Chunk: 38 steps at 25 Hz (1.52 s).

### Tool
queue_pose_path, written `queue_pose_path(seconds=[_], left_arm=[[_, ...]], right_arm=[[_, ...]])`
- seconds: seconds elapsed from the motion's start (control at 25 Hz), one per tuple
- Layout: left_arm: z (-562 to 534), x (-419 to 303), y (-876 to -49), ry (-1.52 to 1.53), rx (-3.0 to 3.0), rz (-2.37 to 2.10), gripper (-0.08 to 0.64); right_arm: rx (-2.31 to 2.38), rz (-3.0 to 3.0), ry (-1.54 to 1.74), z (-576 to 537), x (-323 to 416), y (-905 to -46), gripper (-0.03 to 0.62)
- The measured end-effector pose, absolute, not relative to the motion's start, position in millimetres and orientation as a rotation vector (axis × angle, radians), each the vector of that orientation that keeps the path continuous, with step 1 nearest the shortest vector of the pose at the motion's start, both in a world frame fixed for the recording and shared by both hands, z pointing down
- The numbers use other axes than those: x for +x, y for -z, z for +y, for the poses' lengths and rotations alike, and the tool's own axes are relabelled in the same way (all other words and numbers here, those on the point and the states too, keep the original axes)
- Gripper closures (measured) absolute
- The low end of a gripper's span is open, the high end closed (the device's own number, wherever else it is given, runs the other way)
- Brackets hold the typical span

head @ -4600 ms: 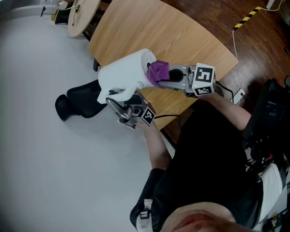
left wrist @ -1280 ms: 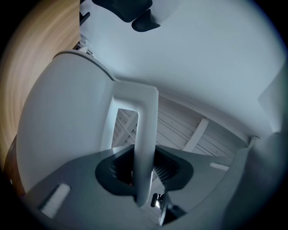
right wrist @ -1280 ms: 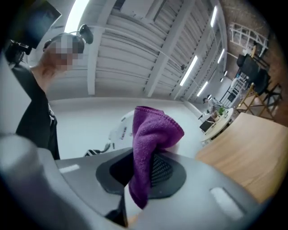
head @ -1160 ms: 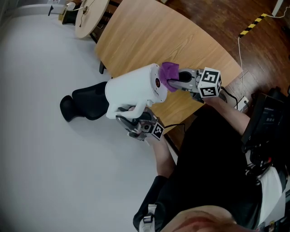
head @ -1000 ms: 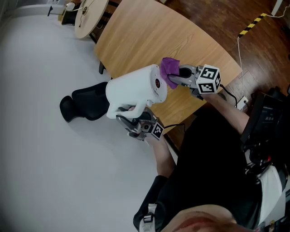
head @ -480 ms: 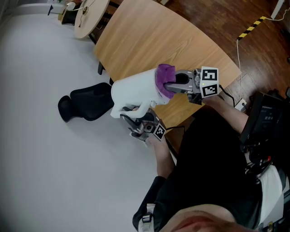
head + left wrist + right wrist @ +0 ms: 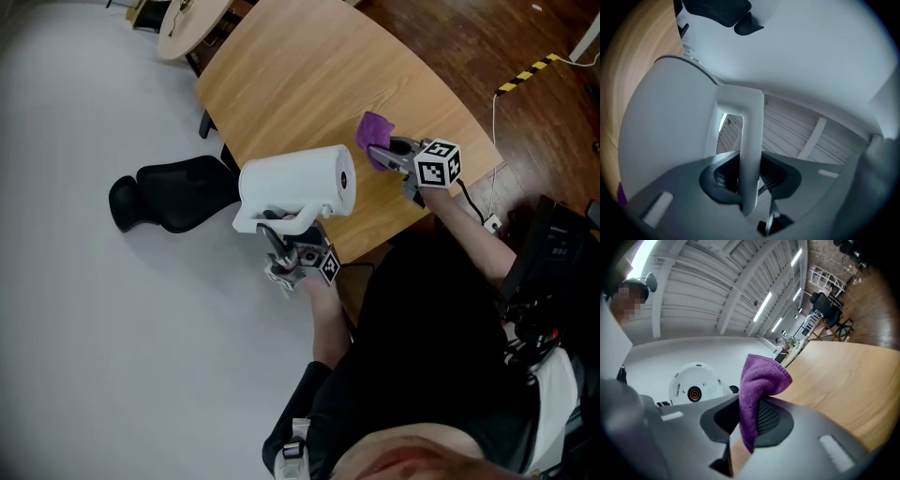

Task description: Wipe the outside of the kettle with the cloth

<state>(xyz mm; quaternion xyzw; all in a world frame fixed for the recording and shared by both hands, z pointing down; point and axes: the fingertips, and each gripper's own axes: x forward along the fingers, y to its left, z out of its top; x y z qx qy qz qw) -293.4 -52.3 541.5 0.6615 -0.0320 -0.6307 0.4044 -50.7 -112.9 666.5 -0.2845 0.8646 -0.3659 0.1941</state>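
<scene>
Nearest the person, the left gripper (image 7: 277,236) sits just under the kettle (image 7: 295,183), its jaws clamped on the kettle's handle (image 7: 751,140). The white kettle thus hangs on its side in the air, with its round bottom (image 7: 695,386) turned toward the other tool. Just beyond that bottom and apart from it, the right gripper (image 7: 386,150) pinches a purple cloth (image 7: 374,127) between closed jaws, a loose fold standing past the tips. The step in hand looks like a gap between strokes, with the cloth off the surface. To do it well, I judge the cloth should meet the kettle's wall with its broad fold rather than its tip and sweep along the length. The left hand should roll the kettle by the handle to bring unwiped sides round, gripping firmly, since the weight hangs off one thin bar. The left forearm rises from below the kettle with its tool pointing steeply upward. The right forearm reaches out beside the kettle with its tool roughly level. Beneath and behind the kettle lies the wooden table (image 7: 309,66), and farther left of the kettle is a black chair (image 7: 173,183) on the pale floor.
</scene>
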Motion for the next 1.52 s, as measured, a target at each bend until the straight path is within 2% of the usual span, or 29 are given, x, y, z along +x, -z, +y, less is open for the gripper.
queue_pose_path(seconds=[0.28, 0.36, 0.52, 0.68, 0.76, 0.88, 1.04, 1.32, 1.52], left_arm=[[-79.7, -291.6, -673.1, 1.262, 1.777, -0.451, 0.492], [-91.1, -300.8, -673.1, 1.2, 1.821, -0.504, 0.492], [-119.3, -331.5, -675.4, 1.168, 1.907, -0.493, 0.492], [-111.7, -378.4, -674.2, 1.157, 1.981, -0.435, 0.491], [-108.8, -388.5, -655.9, 1.14, 2.078, -0.401, 0.486], [-115.0, -390.2, -637.2, 1.055, 2.239, -0.339, 0.473], [-141.4, -388.6, -653.0, 0.771, 2.501, -0.261, 0.448], [-79.2, -327.9, -698.1, 0.152, 2.885, -0.028, 0.453], [-71.7, -306.4, -748.4, -0.192, 2.941, 0.054, 0.447]], right_arm=[[-0.872, 2.355, 1.136, -80.7, 9.0, -712.4, 0.535], [-0.889, 2.327, 1.164, -67.3, 11.3, -710.5, 0.535], [-0.999, 2.363, 1.125, -52.4, -13.9, -683.1, 0.535], [-0.995, 2.404, 1.045, -11.4, -78.5, -640.5, 0.535], [-1.035, 2.388, 1.075, -0.8, -92.6, -647.6, 0.535], [-0.958, 2.482, 0.951, -5.1, -132.6, -621.5, 0.535], [-0.99, 2.53, 0.946, -45.4, -180.6, -615.6, 0.535], [-0.895, 2.599, 1.052, -67.5, -216.0, -625.0, 0.535], [-0.802, 2.57, 1.2, -103.0, -232.9, -633.6, 0.535]])
